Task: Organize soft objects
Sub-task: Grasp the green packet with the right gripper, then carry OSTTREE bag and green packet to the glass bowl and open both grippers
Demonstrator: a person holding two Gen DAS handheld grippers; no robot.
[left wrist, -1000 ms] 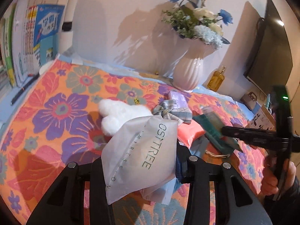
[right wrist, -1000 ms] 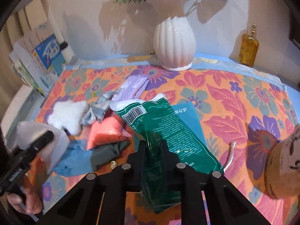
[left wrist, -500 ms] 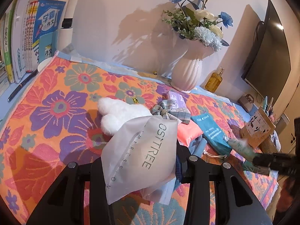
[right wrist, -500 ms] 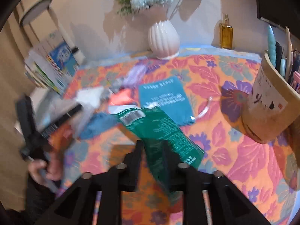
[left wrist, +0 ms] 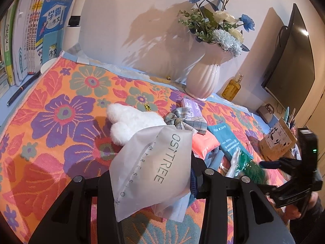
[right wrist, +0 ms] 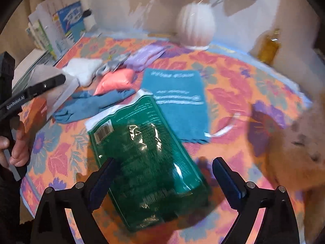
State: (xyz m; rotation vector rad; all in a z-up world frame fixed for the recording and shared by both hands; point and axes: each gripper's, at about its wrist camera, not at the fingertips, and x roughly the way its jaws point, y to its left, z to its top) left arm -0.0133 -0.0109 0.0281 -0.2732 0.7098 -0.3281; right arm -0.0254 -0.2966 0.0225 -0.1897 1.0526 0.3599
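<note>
Right gripper [right wrist: 162,174], jaws just sprung wide, straddles the released green packet [right wrist: 142,152], its long axis running away toward the desk's far-left corner.

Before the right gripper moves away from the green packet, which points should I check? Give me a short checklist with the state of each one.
1. Right gripper jaws just opened, pads clear of the green packet: ok.
2. Green packet lying on the floral cloth: looks ok; picture blurred.
3. Packet lies partly over the teal packet: not ok if they must lie apart.
4. Left gripper gripping the white OSITREE bag: ok.
5. Paper pen holder close on the right: cannot tell clearance.
</note>
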